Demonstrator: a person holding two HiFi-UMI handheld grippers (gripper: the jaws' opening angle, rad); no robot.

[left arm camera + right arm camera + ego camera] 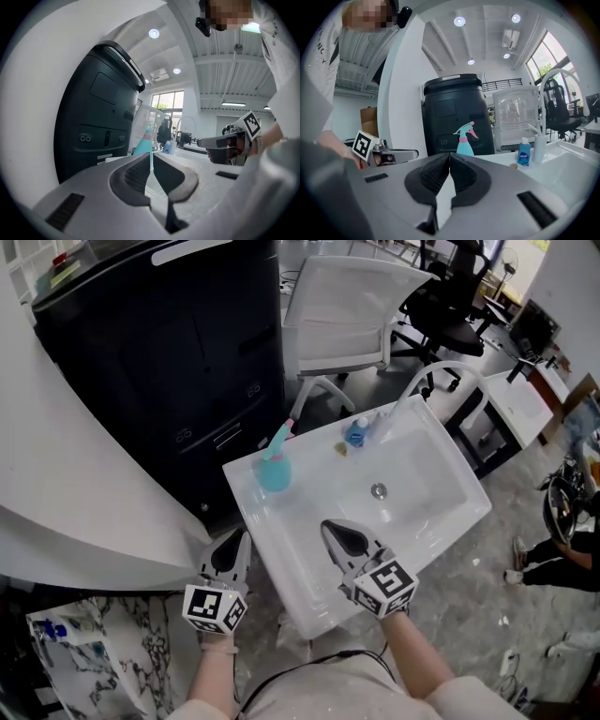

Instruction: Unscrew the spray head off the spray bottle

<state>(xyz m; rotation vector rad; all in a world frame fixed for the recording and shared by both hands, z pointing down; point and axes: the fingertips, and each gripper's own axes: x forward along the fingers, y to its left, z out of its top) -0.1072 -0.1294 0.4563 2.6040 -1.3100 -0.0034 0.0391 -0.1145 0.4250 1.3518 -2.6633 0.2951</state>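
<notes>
Left tongs (237,542) and right tongs (331,531) are both sitting fully closed with nothing between the jaws. The left gripper view (151,158) and the right gripper view (449,158) are each showing ribbed pads pressed together, empty. The left pair is hanging just off the sink (251,514) near edge, and the right pair is hovering over the near rim.

The spray bottle (273,472) is standing upright on the sink ledge, ahead of the left tongs and ahead-left of the right tongs, well apart from both. The pink spray head (284,434) looks to be screwed on; unscrewing isn't started.

Further out, ahead-right of the right tongs, a blue soap bottle (355,433) is standing beside the faucet (424,379). A black cabinet (169,343) is standing beyond the left tongs.

Risks, as I'm judging them:
- Going in with jaws closed means bumping the bottle. It looks light and is free-standing on glossy ceramic, so it's likely tipping into the basin or off the ledge.
- Twisting the head without the body clamped just spins the whole bottle.
- Gripping across the trigger risks spraying.
</notes>
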